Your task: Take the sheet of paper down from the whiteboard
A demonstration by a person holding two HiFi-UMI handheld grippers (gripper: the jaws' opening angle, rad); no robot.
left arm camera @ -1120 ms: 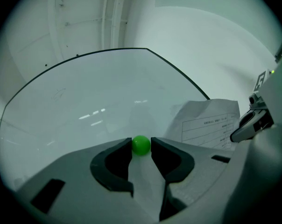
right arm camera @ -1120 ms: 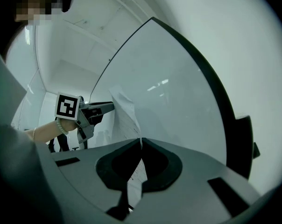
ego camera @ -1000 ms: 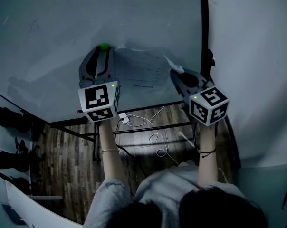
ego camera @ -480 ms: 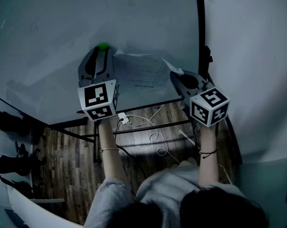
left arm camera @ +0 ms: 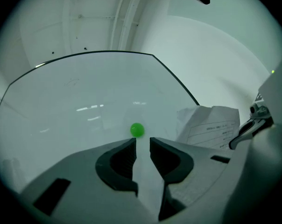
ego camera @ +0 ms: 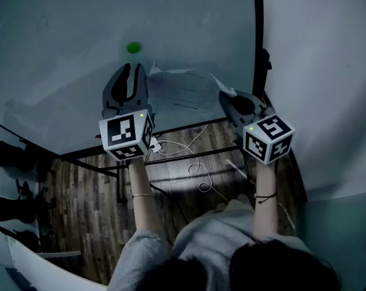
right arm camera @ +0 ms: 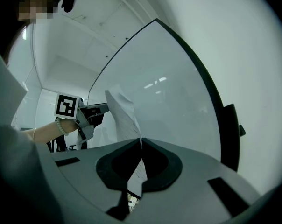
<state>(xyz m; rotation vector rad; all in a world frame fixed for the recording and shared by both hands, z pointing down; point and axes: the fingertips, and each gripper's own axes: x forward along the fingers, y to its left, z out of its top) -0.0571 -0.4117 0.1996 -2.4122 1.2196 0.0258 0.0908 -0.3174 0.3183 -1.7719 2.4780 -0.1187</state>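
The sheet of paper (ego camera: 182,90) lies against the whiteboard (ego camera: 68,35) with its upper edge crumpled. My right gripper (ego camera: 223,94) is shut on the sheet's right corner. In the right gripper view the paper (right arm camera: 121,113) runs up out of the pinched jaws (right arm camera: 141,142). A green round magnet (ego camera: 133,47) sits on the bare board above and left of the sheet, not touching it. My left gripper (ego camera: 130,71) hangs just below the magnet, its jaws closing with nothing between them. In the left gripper view the magnet (left arm camera: 137,129) shows beyond the tips (left arm camera: 142,142), with the paper (left arm camera: 211,127) to the right.
The board's black frame edge (ego camera: 258,29) runs down beside a pale wall at the right. Under the board are its dark stand bars (ego camera: 189,157), white cables and a plug (ego camera: 157,148) on a wooden floor. Dark shoes (ego camera: 10,153) lie at the left.
My left gripper has drawn back down from the green magnet, which was at its tips and now stays alone on the board. The right gripper has kept its hold on the paper.
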